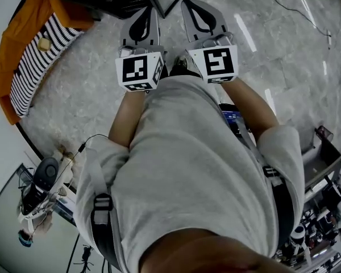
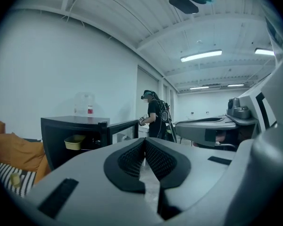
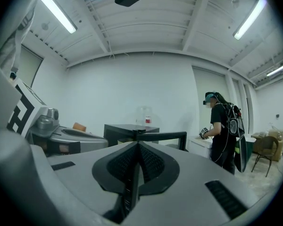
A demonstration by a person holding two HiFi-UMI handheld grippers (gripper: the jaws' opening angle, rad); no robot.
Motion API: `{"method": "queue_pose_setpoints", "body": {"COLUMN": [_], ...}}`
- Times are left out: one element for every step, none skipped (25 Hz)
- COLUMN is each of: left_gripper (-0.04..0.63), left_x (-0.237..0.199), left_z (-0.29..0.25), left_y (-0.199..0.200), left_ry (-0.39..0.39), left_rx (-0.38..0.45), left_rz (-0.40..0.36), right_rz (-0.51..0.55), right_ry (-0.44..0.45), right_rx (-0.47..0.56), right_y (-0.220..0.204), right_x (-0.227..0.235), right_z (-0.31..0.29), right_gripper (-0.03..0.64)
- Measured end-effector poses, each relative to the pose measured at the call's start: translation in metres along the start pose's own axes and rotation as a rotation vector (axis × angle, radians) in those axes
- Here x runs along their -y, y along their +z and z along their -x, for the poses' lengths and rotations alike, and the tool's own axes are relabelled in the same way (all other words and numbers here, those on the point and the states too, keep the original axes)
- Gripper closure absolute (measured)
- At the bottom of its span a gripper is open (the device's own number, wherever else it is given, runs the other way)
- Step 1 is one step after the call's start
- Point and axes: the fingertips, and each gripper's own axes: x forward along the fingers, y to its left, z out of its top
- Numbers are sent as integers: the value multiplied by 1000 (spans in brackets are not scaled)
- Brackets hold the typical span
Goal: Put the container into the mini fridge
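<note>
Your left hand-held gripper [image 2: 145,142] has its jaws brought together at the tips with nothing between them, and your right hand-held gripper [image 3: 137,145] is likewise closed and empty. In the head view you hold both out side by side over the pale marble floor [image 1: 273,33], near the top centre of the frame. The yellow container [image 2: 74,141] sits inside the black mini fridge [image 2: 61,126], at the left of the left gripper view. The fridge door [image 2: 124,125] stands open, and a clear jug [image 2: 83,104] stands on top of the fridge. Another person [image 3: 224,126] stands at the right of the right gripper view, beside a white tabletop [image 3: 200,142]. An orange cushion [image 1: 28,21] and a striped cloth [image 1: 37,61] lie at the upper left of the head view.
</note>
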Motion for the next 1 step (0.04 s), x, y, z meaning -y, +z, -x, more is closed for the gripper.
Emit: {"method": "queue_pose_setpoints", "body": {"left_gripper": [583], "left_x": [5], "left_z": [-1], "left_y": [2], "left_ry": [-4], "left_rx": [-1], "left_rz": [-3], "right_rz": [5], "right_ry": [0], "right_rx": [0], "right_y": [2], "right_x": [4], "right_z": [3], "right_gripper": [578]}}
